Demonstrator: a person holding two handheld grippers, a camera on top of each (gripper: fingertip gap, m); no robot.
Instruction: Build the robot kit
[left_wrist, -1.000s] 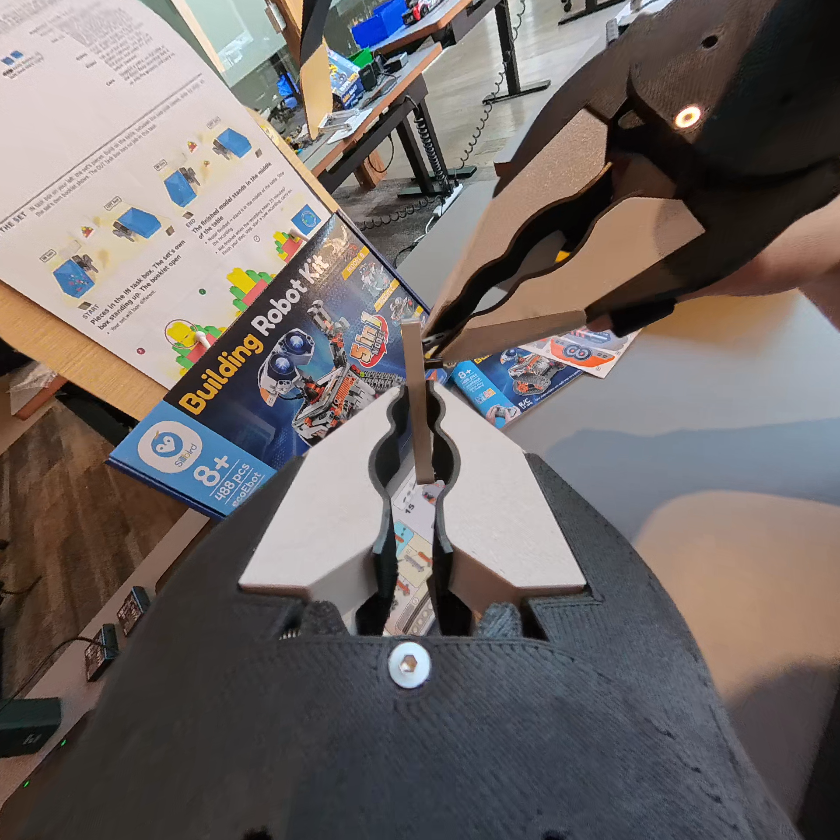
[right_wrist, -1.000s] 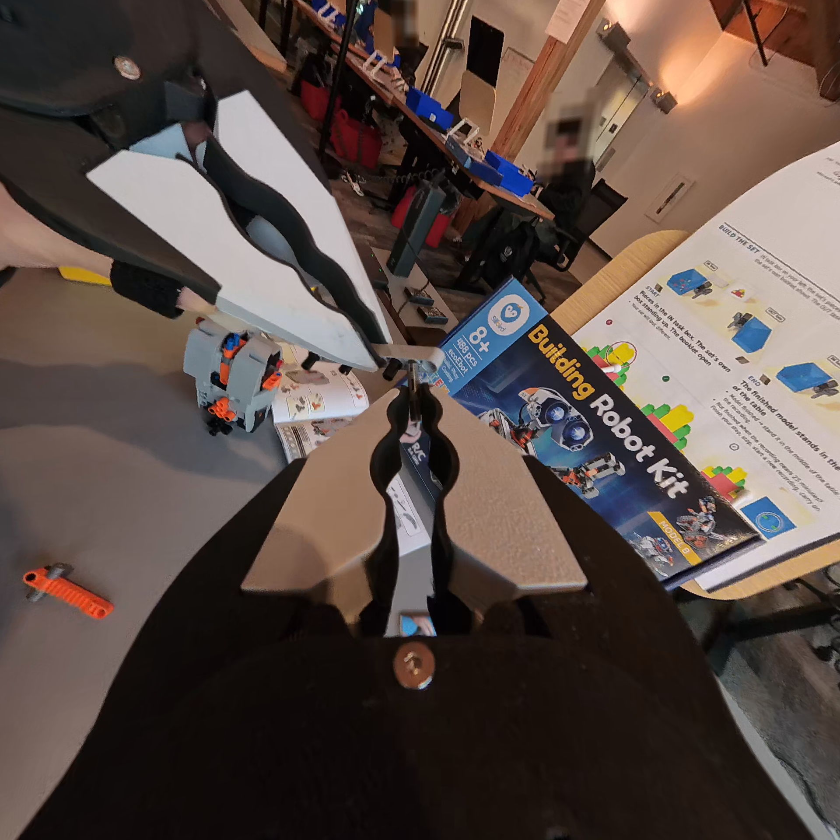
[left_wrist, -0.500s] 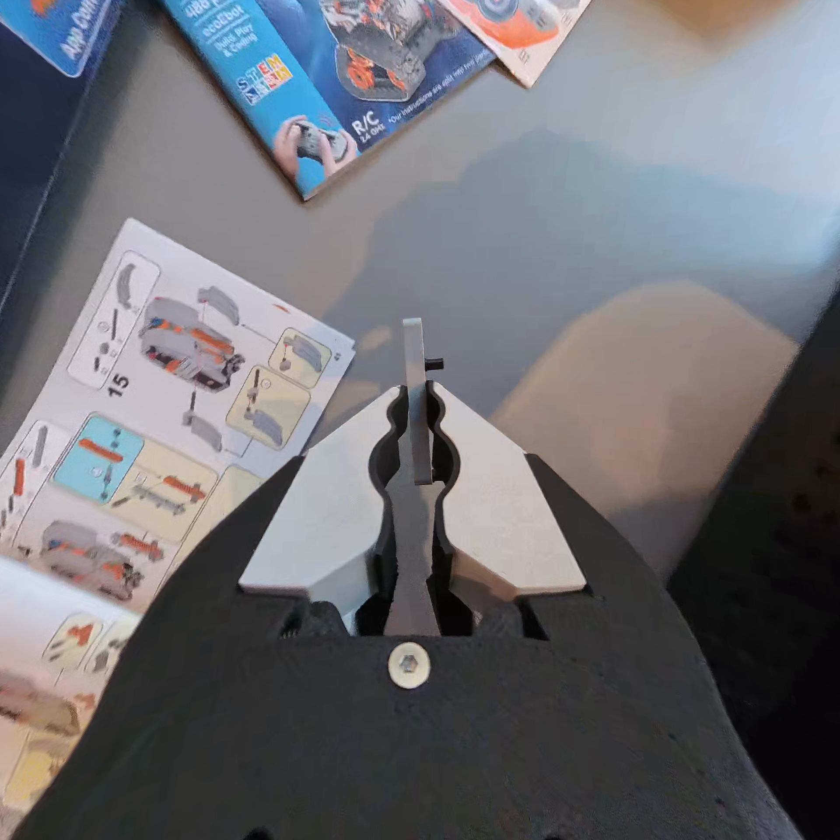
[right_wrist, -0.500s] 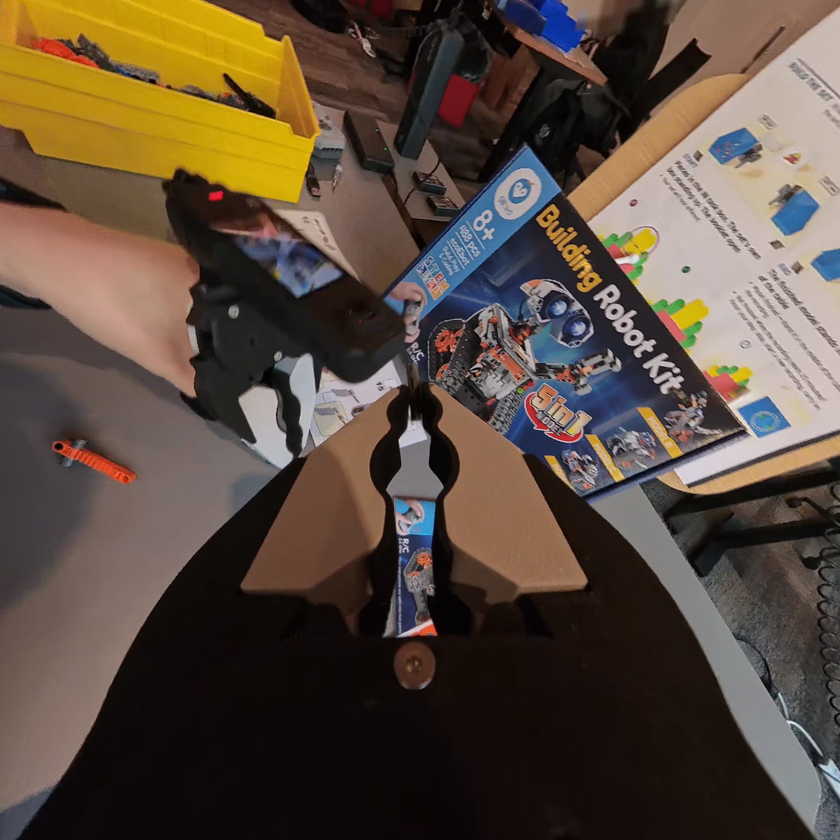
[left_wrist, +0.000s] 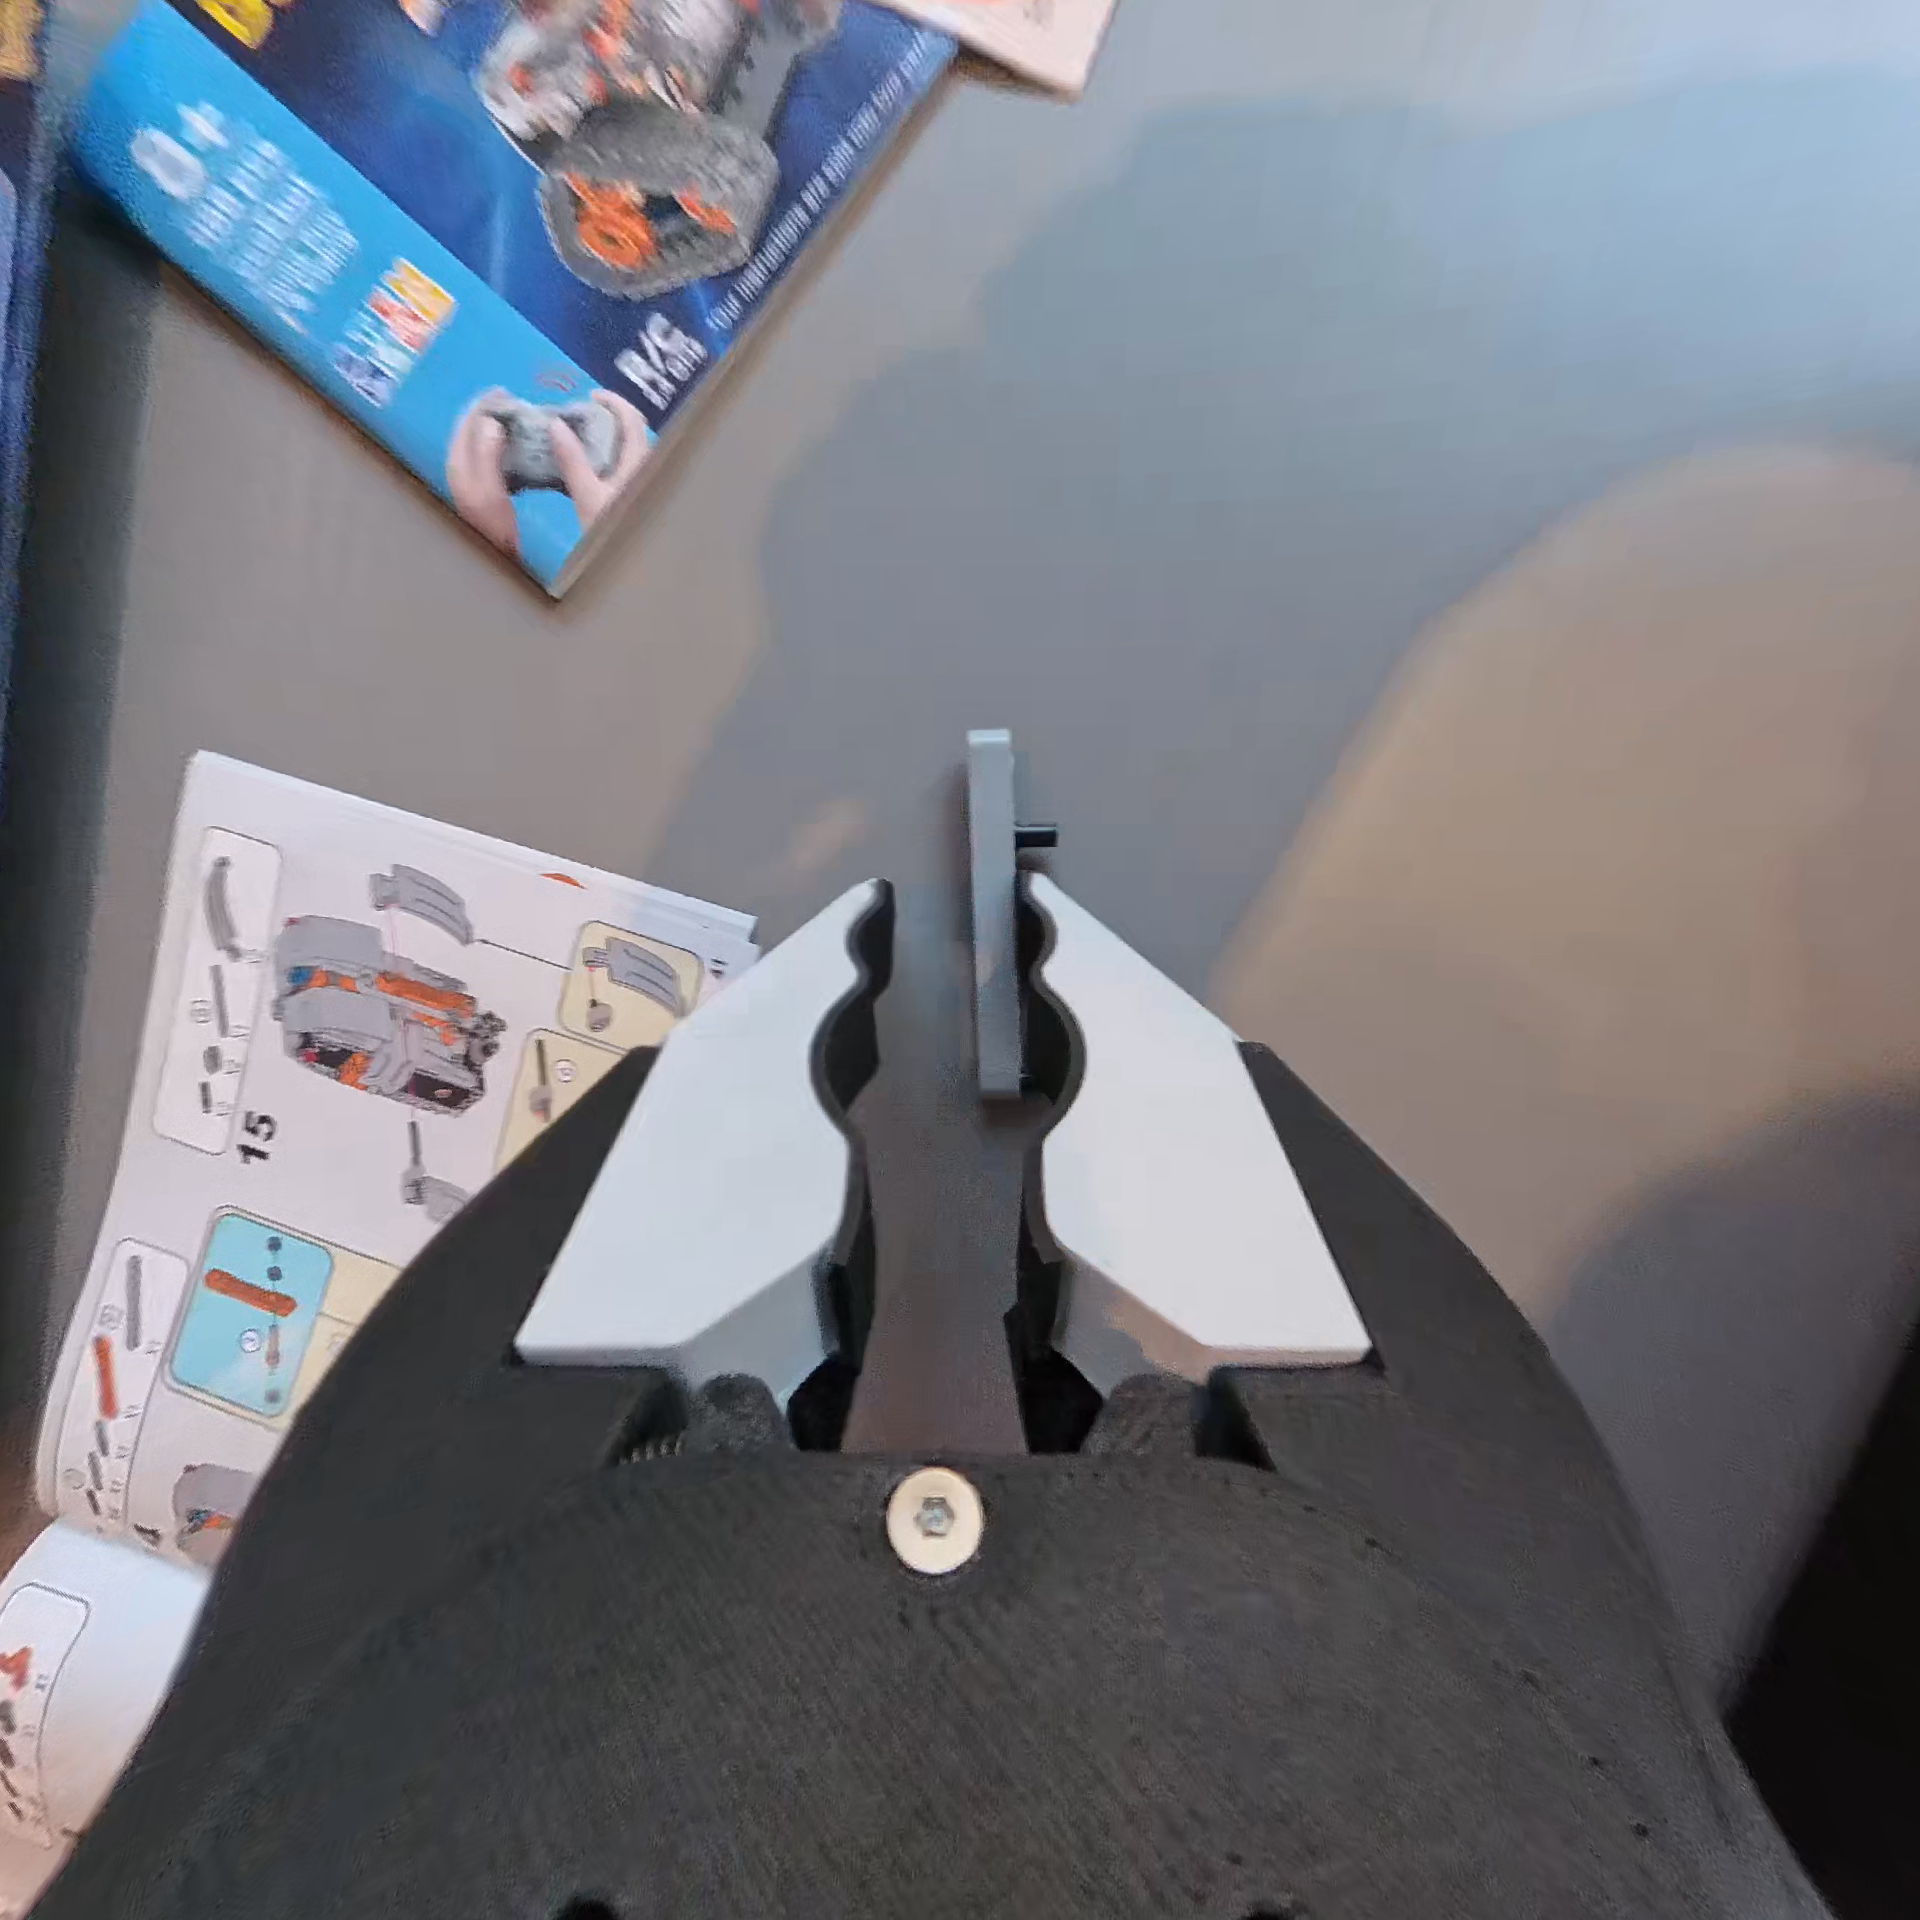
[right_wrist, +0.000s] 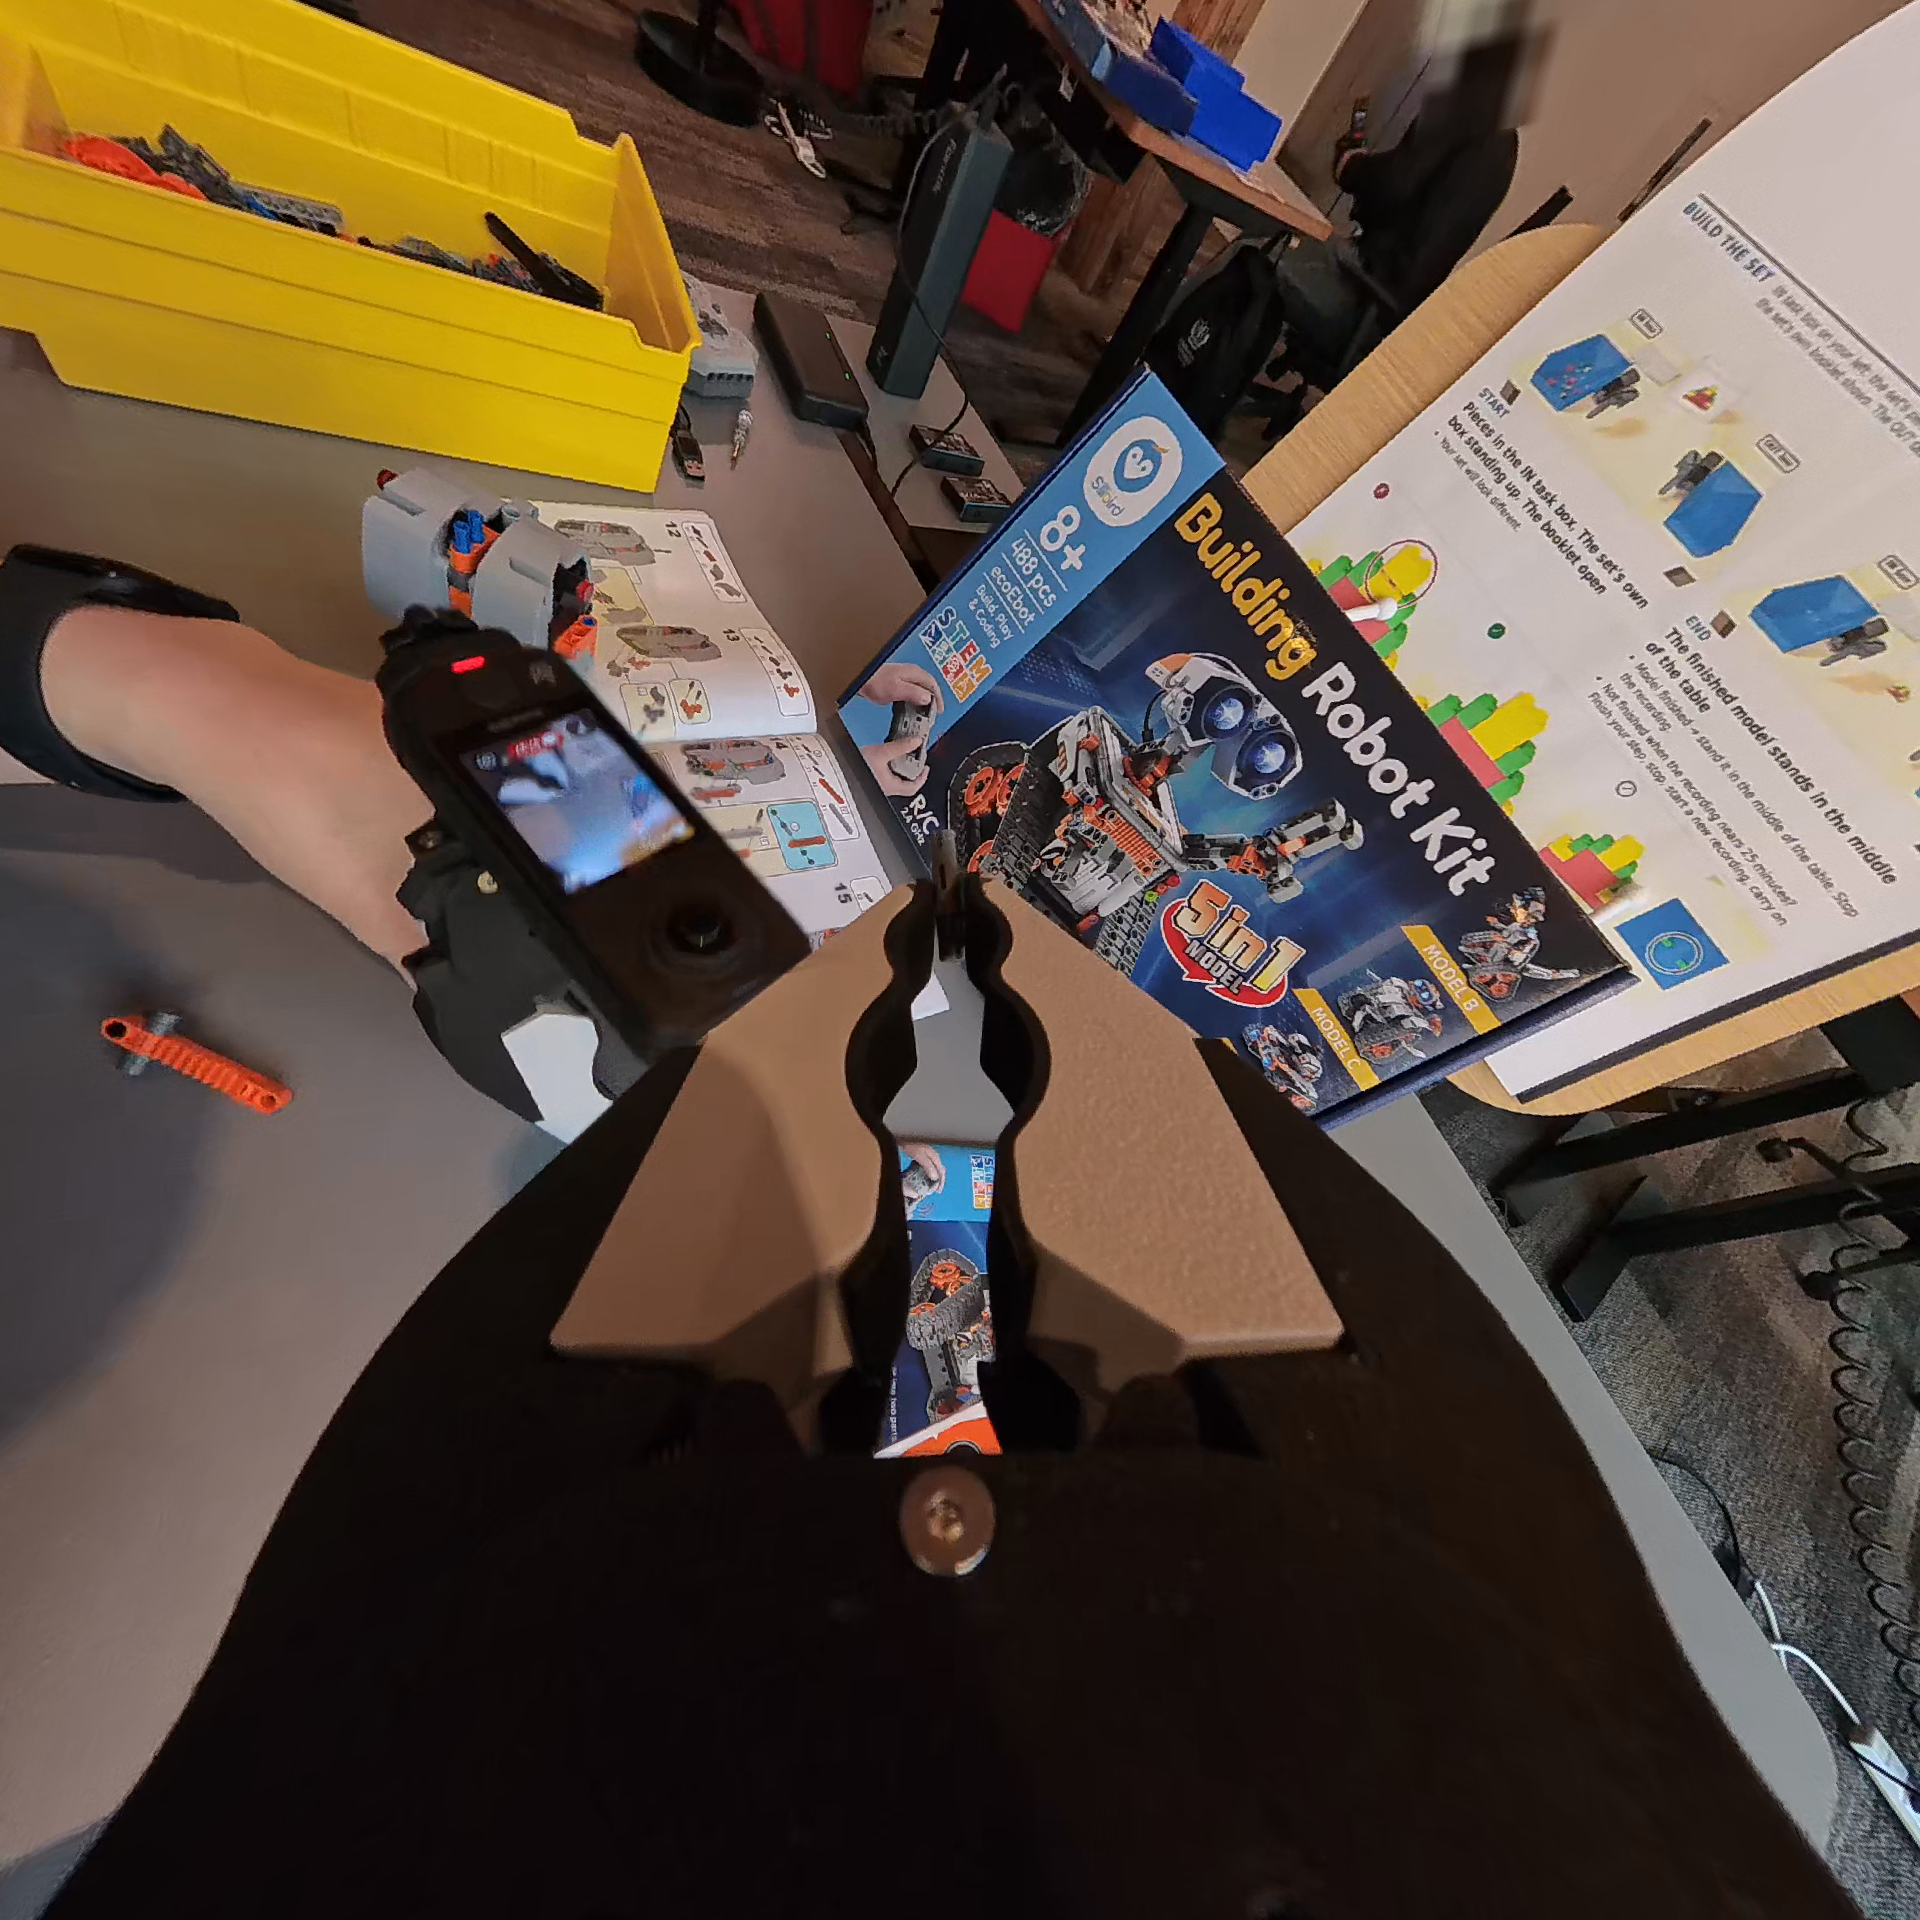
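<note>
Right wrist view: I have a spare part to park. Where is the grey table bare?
Bare: the grey table this side of the orange toothed beam, and the strip between the person's hand and the yellow plastic bin. Crowded: around the open instruction booklet, half-built grey model and blue kit box. Right gripper pinches a small dark pin.
</note>
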